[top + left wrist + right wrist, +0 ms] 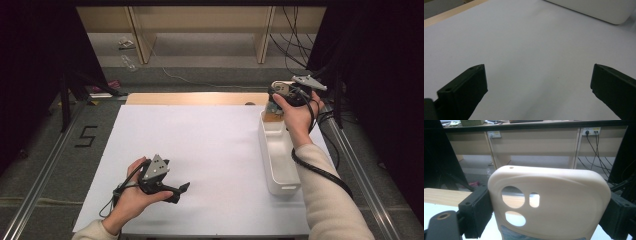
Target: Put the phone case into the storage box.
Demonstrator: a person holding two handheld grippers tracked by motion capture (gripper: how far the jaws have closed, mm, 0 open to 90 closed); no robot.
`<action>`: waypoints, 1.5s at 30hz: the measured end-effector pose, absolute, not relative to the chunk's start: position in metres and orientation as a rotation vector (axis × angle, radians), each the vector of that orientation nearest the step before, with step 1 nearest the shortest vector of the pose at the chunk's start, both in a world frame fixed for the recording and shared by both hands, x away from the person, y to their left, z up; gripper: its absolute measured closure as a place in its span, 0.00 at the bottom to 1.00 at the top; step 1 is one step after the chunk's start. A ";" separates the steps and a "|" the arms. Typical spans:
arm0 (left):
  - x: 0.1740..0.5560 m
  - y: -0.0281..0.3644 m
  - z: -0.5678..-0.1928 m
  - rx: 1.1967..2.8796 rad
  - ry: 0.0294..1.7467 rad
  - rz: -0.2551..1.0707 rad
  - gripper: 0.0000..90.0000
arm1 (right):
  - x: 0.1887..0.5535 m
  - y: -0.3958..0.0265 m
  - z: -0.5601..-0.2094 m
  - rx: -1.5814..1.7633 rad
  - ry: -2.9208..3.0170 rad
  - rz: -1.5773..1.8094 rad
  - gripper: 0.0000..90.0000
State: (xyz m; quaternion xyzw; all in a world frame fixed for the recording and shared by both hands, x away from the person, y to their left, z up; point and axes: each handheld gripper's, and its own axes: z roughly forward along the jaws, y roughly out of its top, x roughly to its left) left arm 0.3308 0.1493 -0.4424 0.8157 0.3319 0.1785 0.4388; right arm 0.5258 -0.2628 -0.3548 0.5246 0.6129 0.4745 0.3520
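We are holding the phone case (554, 205) upright in right fingers (477, 212), right above the tray's (278, 165) upper end; left gripper (537, 92) is gaping empty.

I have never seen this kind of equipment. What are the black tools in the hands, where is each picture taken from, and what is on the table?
There is no robot arm here. A person holds a two-jaw tool in each hand. The high view looks down at the table from above the person's side. The other two views come from cameras riding on each tool, looking along its black jaws.

A white sheet covers the table, and a long white tray lies on its right side.

The left gripper rests low near the sheet, its jaws wide apart with nothing between them.

The right gripper is above the far end of the tray. Its jaws press on both sides of a cream phone case, which has camera cutouts.
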 end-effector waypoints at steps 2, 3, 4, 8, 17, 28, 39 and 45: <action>0.331 0.149 -0.442 2.028 0.826 0.444 0.00 | 0.526 -0.263 -0.355 1.360 1.586 1.227 0.14; 0.331 0.149 -0.442 2.027 0.826 0.443 0.00 | 0.527 -0.262 -0.355 1.361 1.586 1.226 0.14; 0.331 0.149 -0.442 2.027 0.826 0.443 0.00 | 0.527 -0.262 -0.356 1.359 1.586 1.224 0.14; 0.331 0.149 -0.442 2.026 0.826 0.442 0.00 | 0.528 -0.262 -0.357 1.360 1.586 1.219 0.14; 0.331 0.149 -0.442 2.026 0.827 0.443 0.00 | 0.531 -0.260 -0.358 1.360 1.585 1.209 0.14; 0.331 0.149 -0.442 2.025 0.826 0.443 0.00 | 0.533 -0.259 -0.361 1.365 1.583 1.204 0.14; 0.331 0.149 -0.443 2.025 0.825 0.442 0.00 | 0.533 -0.259 -0.363 1.361 1.587 1.191 0.14; 0.331 0.149 -0.443 2.025 0.825 0.442 0.00 | 0.534 -0.258 -0.364 1.358 1.596 1.183 0.14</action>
